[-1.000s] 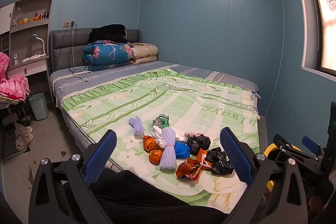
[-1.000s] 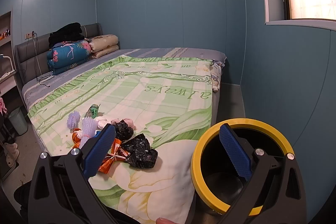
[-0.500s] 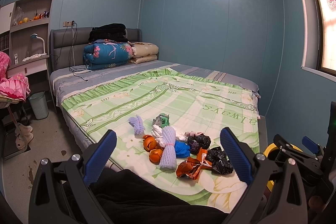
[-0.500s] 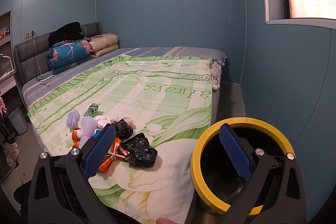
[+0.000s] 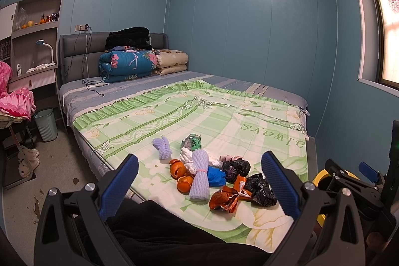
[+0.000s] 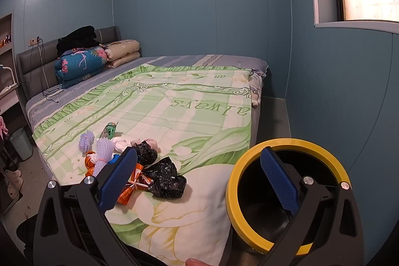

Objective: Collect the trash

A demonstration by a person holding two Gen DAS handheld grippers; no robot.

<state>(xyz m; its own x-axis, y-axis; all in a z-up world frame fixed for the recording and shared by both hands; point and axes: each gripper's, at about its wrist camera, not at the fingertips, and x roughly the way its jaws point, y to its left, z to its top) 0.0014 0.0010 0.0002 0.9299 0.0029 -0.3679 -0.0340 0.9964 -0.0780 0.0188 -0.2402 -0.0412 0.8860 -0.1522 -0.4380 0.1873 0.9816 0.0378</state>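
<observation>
While both your left gripper (image 5: 199, 181) and right gripper (image 6: 199, 173) hang with jaws wide and empty, the trash pile (image 5: 217, 171) sits near the bed's (image 5: 224, 116) foot edge, beside the yellow-rimmed bin (image 6: 286, 191), probably for short drops.

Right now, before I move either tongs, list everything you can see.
Black plastic bags: two, black, right of the trash pile on the bed.
Foam fruit nets: two, lilac-white, in the pile.
Orange peels: two clumps, orange, left of the pile.
Foil wrapper: one, orange, near edge.
Blue wad: one, mid-pile.
Green packet: one, far side.
Bin: one, yellow rim, black inside, beside the bed.
Basket: one, pale green, floor.
Left tongs: open, empty.
Right tongs: open, empty.
</observation>
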